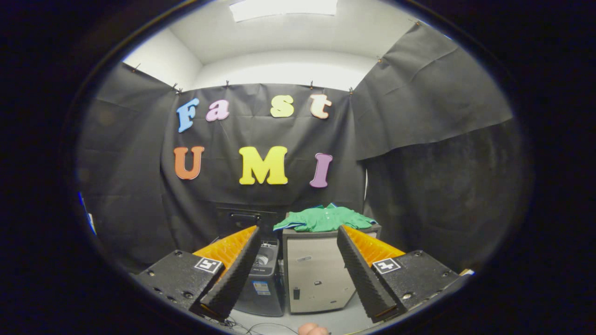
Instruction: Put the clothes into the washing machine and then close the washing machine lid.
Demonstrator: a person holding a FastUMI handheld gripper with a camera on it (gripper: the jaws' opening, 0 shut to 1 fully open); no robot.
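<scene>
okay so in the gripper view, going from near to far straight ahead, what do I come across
Open gripper, nothing held → pale cabinet between and beyond the fingers, washing machine beside it, lid up → green clothes on top of the cabinet → black cloth wall behind.

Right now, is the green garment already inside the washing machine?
No. The green garment lies on top of the grey cabinet, beside the washing machine; the gripper is open and empty.

gripper (298, 274) | ridged wedge fingers (233, 274) | screwed black mounts, square markers
</scene>
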